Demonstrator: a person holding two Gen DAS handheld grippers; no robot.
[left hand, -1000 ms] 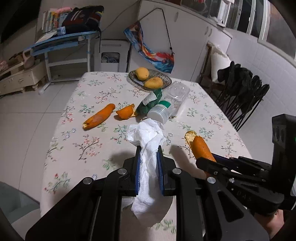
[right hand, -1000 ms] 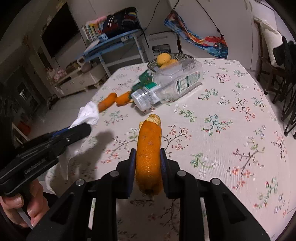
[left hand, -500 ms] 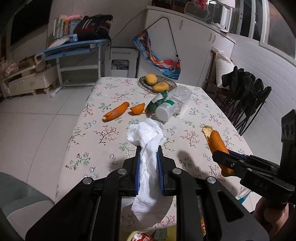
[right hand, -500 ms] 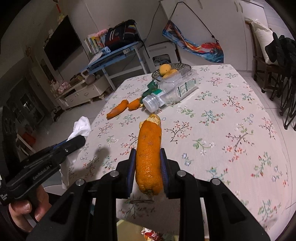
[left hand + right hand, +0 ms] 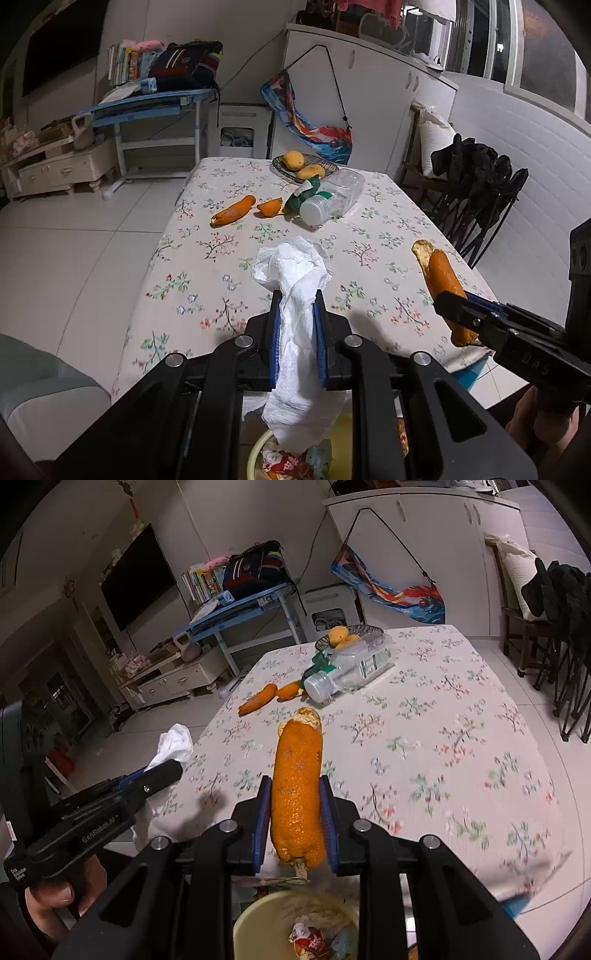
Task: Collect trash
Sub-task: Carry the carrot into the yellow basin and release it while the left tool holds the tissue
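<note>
1. Trash first: I have a crumpled white tissue [image 5: 295, 295] clamped between the blue pads of my left gripper [image 5: 298, 332], its loose end drooping down over a pale yellow bin [image 5: 255, 456].
2. My right gripper [image 5: 295, 812] is clenched on a long strip of orange peel [image 5: 297, 779], which stands up out of the jaws and leans away from me.
3. The bin [image 5: 258, 908] sits below both grippers, just off the near edge of the table [image 5: 461, 738]; a red-and-white wrapper [image 5: 308, 939] lies inside it.
4. From the right wrist view I see a hand [image 5: 55, 897] wrapped around the left gripper's handle, at the left of the frame.
5. On the floral tablecloth, well apart from the grippers, lie two more peel pieces: a long one [image 5: 233, 216] and a short curled one [image 5: 271, 207] just beside it.
6. Next to them a clear plastic bottle [image 5: 332, 201] lies on its side, cap toward me, with a green packet [image 5: 304, 192] touching it.
7. Behind these stands a dish of yellow fruit [image 5: 303, 166] at the far end of the table.
</note>
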